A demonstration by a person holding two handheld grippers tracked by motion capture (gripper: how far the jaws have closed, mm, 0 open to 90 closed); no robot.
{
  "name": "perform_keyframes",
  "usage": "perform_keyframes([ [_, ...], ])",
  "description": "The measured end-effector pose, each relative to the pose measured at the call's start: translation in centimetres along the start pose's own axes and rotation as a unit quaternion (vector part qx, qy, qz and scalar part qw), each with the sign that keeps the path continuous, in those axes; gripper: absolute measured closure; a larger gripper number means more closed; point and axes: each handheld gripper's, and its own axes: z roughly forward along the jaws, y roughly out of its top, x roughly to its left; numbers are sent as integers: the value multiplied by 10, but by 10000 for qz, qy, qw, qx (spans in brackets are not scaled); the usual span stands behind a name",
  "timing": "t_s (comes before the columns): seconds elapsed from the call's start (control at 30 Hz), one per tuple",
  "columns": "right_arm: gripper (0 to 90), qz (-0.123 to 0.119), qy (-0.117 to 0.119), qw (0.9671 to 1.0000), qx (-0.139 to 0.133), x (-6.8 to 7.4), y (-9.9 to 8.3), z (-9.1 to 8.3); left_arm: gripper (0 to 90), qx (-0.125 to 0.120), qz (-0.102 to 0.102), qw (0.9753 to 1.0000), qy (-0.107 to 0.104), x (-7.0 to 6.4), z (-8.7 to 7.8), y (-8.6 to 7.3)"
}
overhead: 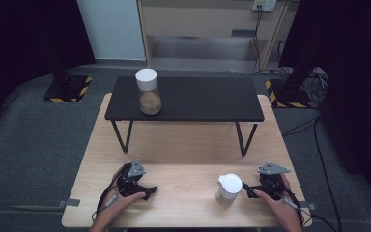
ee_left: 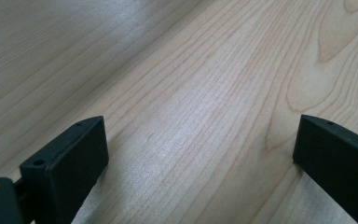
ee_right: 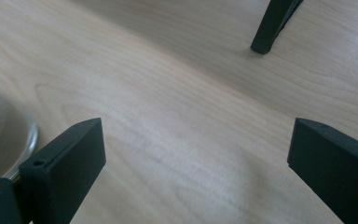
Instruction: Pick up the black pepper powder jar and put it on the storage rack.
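Pale wooden tabletop [overhead: 183, 159] with a black metal riser shelf [overhead: 198, 99] farther back. Right gripper [overhead: 249, 187], jaws spread wide, sits just beside the small clear jar with a white lid [overhead: 228, 189]; I'd swing the jaws square around its body before closing. Left gripper [overhead: 150, 189] is also wide, holding nothing, well apart.

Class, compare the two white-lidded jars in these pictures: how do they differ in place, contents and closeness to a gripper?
The far jar stands on the black raised shelf; the near jar stands on the wooden table. The far jar holds brown powder; the near jar's contents cannot be told. The near jar sits beside the open right gripper; the far jar is away from both. Both stand upright.
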Motion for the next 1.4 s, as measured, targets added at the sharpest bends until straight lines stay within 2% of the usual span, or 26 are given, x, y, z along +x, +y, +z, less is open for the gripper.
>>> perform_keyframes([
  [0.27,53,-151,66,9999,-23,12,-5,-15,9,10,9,10000,-16,0,0,0],
  [0.47,58,-321,239,9992,-27,21,-10,-26,5,14,24,10000,-35,1,0,0],
  [0.57,59,-486,428,9979,-50,25,-12,-31,5,14,26,10000,-33,1,0,0],
  [0.67,59,-531,527,9972,-78,26,-14,-32,5,14,25,10000,-31,1,0,0],
  [0.77,59,-620,724,9954,-132,26,-13,-31,5,15,27,10000,-28,1,0,0],
  [1.03,59,-651,1029,9921,-289,25,-13,-29,5,15,29,10000,-25,1,0,1],
  [1.4,59,-633,1155,9903,-441,27,-13,-26,5,14,28,10000,-25,1,0,0],
])
